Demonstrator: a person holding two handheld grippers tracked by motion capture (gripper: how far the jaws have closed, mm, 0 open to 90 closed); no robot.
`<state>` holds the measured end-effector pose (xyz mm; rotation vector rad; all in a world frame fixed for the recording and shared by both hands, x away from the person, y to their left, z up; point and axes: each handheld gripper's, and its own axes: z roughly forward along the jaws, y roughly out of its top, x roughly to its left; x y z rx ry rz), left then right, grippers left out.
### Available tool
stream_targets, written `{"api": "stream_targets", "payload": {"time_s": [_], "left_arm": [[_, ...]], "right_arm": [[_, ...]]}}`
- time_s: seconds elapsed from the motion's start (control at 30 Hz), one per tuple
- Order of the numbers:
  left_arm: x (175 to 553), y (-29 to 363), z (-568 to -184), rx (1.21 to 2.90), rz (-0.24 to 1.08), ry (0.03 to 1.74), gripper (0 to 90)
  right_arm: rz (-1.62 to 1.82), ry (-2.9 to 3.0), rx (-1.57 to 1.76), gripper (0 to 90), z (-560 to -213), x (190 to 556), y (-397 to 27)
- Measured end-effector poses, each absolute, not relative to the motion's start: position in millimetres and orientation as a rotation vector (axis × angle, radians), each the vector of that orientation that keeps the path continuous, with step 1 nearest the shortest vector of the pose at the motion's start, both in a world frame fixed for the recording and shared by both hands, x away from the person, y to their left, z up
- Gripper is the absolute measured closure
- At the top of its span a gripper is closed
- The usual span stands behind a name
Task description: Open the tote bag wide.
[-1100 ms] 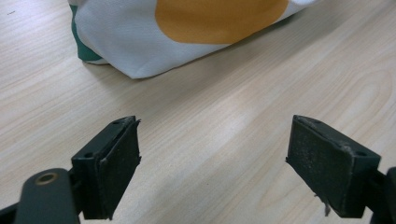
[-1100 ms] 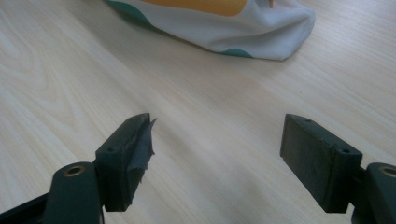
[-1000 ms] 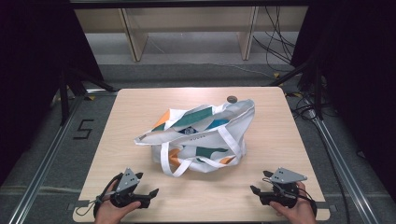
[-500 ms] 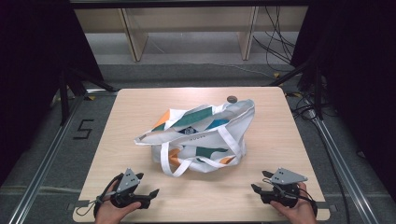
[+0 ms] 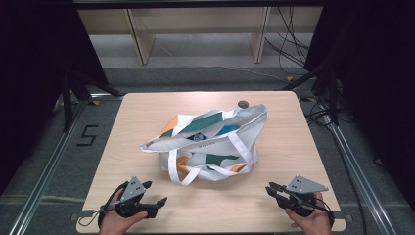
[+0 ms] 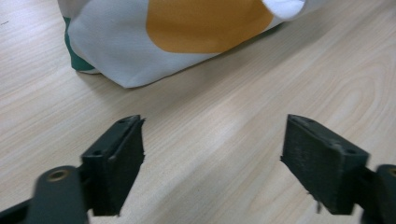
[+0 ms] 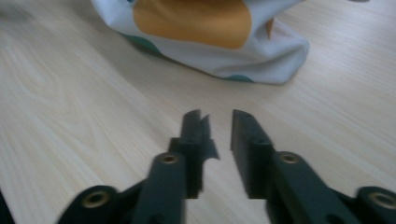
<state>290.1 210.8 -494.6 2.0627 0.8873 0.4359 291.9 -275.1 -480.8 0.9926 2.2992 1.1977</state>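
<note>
tote bag [image 5: 210, 142]: slumped mid-table, handles toward near edge
left gripper [image 5: 159, 200]: near-left corner, jaws wide apart, empty
right gripper [image 5: 272, 188]: near-right corner, jaws narrowly parted, empty
small dark disc [image 5: 242, 103]: far edge, just behind bag

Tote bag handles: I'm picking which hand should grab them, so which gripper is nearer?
Left. The left gripper sits just below the white handles; the right gripper lies farther off, beyond the tote bag.
</note>
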Motion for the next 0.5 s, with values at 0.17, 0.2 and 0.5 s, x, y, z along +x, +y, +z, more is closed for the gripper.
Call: {"api": "stream_targets", "payload": {"time_s": [0.17,0.2,0.5], "left_arm": [[288.0,208.1,-495.0,2.042,0.395,0.879,49.3],[288.3,209.0,-494.5,2.049,0.413,0.858,55.7],[288.9,214.3,-482.8,1.999,0.464,0.863,89.4]], "right_arm": [[1.194,2.27,0.922,85.6,-472.1,291.6,-271.1],[1.205,2.281,0.922,86.8,-471.4,291.3,-269.5],[1.228,2.243,0.82,90.0,-453.0,299.0,-263.1]]}}
